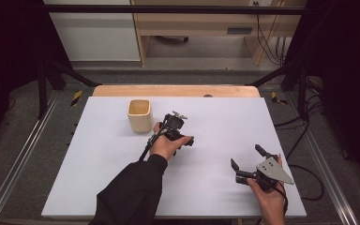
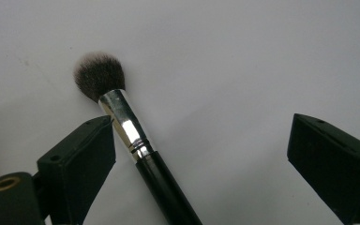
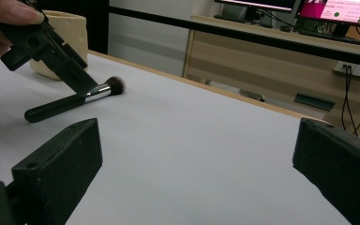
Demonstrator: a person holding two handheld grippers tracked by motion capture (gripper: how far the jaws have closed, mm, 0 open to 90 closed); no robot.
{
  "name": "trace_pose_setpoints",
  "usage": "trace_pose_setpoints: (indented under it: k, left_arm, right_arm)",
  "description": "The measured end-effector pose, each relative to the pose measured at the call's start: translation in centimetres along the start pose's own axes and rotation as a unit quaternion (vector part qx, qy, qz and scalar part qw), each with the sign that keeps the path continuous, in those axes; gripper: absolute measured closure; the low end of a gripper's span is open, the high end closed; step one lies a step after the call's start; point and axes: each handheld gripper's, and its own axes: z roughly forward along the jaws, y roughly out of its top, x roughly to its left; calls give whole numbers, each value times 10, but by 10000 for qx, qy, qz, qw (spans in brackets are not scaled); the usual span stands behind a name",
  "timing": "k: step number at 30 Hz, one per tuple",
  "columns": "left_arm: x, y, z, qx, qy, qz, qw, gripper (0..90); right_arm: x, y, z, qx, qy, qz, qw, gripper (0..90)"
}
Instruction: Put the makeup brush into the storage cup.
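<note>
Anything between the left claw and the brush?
Nothing visible. In the left gripper view the left claw is open right over the makeup brush, which lies flat on the white table. One jaw is beside the silver ferrule, the other well clear on the far side.

Own jaws: spread wide, nothing between them
Brush [image 3: 70, 101]: lies flat on white table [image 3: 192, 154], ahead and left of the jaws
Left gripper [image 3: 51, 54]: tip just over the brush ferrule
Cup [image 3: 68, 35]: behind that gripper
</note>
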Motion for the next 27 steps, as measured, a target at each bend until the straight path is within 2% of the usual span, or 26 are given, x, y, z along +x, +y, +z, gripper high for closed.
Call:
trace_pose_setpoints:
  k: [6,18,24,27]
  left_arm:
    - [-1,0,-1,70,22,-10,10000,80]
    - [0,-1,-3,48,-36,-121,9999,89]
    - [1,-1,0,132,-1,-215,9997,114]
    - [4,-2,2,159,90,-298,9994,124]
  right_arm:
    - [0,0,0,-10,1,13,10000,19]
    - [2,1,0,-29,12,-21,10000,22]
    - [0,0,0,-21,4,-3,10000,22]
    - [1,0,0,-19,17,-7,10000,22]
